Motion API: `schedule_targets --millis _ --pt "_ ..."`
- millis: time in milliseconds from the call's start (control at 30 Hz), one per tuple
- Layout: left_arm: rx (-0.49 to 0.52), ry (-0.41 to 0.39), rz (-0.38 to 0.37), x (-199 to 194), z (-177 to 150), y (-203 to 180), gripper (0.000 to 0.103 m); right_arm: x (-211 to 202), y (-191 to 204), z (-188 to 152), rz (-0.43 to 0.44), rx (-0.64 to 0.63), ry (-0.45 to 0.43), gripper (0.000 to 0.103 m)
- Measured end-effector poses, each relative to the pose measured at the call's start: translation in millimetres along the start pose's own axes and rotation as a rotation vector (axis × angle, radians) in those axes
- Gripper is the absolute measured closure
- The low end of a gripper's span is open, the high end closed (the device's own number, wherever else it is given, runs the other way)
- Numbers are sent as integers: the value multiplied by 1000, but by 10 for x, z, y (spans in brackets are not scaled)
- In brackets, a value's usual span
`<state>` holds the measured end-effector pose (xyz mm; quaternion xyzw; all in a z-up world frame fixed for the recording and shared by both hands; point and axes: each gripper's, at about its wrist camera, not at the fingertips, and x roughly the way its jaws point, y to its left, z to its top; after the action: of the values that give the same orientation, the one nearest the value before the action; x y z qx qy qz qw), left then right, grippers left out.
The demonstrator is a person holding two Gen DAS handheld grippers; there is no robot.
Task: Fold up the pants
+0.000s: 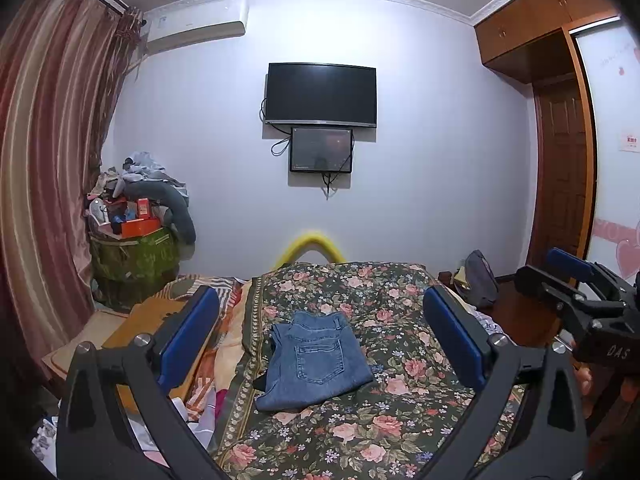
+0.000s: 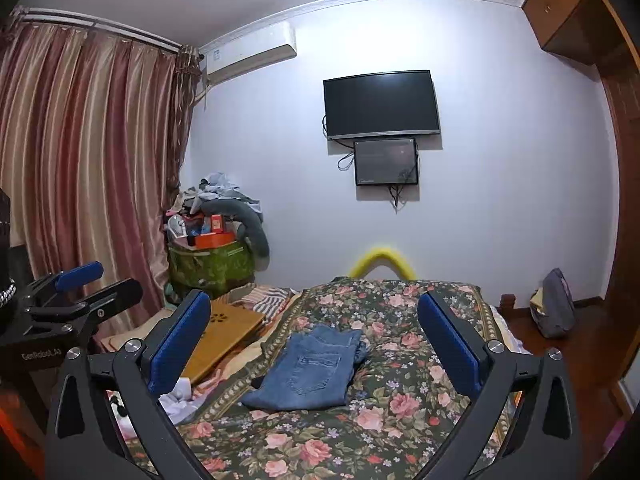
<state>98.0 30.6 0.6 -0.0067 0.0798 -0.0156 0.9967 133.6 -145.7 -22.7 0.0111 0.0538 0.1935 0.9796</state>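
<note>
The jeans [image 1: 316, 360] lie folded on the flowered bedspread [image 1: 400, 420], near the middle of the bed, and their long axis runs from the near side of the bed toward the far wall, a little slanted. In the left wrist view the narrower end points away toward the wall and leans slightly right, while the wider end lies closer to the camera and spreads to the left. In the right wrist view the jeans [image 2: 308, 372] show the same slant. They are blue denim, folded into a compact and roughly rectangular packet — one back pocket [image 1: 319, 362] faces up, with its stitching visible. A small dark piece sticks out at the near left corner; what it is I cannot tell. The cloth looks mostly flat, with some layered edges at the far end. The left gripper [image 1: 320, 340] hangs above the bed with its blue fingers [image 1: 188, 336] spread wide, holding nothing, and the jeans appear between them, well apart from both. The right gripper [image 2: 314, 344] is also wide open and empty — its blue fingers [image 2: 450, 344] frame the jeans in the same way. On the far wall hangs a black television [image 1: 321, 94] with a smaller screen [image 1: 321, 150] just under it.
</note>
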Motion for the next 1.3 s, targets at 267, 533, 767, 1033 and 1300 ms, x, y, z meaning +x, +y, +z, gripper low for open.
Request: schedule_targets --millis 267,533,767,1033,1300 --pt "3 7 -6 17 -10 -21 0 -55 -11 -90 -1 3 8 0" --pt "1 13 -10 65 -13 -16 0 -80 -49 -139 -7 12 14 0" --pt "-6 20 -16 96 -31 5 0 -100 -72 -130 -9 23 19 0" --pt "-9 35 -25 156 -69 21 0 -101 -82 -139 -15 22 26 0" --pt "-17 39 -30 170 -80 33 0 -94 -102 -154 -17 30 39 0"
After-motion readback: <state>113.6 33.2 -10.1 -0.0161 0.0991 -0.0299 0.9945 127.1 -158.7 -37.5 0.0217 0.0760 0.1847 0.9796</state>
